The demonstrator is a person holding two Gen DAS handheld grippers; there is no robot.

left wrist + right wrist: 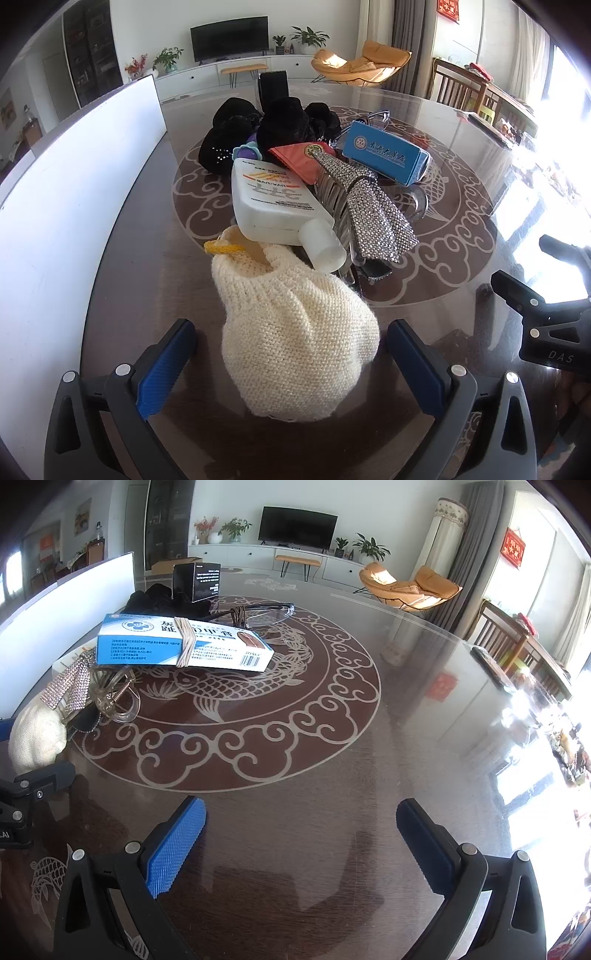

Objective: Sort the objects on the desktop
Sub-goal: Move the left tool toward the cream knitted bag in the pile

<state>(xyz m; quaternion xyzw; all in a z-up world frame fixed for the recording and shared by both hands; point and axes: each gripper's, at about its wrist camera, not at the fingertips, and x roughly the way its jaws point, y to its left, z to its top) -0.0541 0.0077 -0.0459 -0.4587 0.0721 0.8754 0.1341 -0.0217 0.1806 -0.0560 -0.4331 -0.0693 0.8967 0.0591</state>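
On the glass table (369, 738) a heap of things lies by a white board (74, 184), and nearest the left gripper (291, 354) sits a cream knitted pouch (295, 332), its body between the spread, empty jaws. It looks soft and light, likely to squash and sag, so its bunched neck under the white bottle (273, 206) seems the firmer hold; the right gripper (301, 834) hangs spread over bare glass, well apart from the blue box (177, 646)

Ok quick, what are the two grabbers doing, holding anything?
Left gripper: open, jaws on either side of the cream knitted pouch, not clamped.
Right gripper: open, holding nothing.
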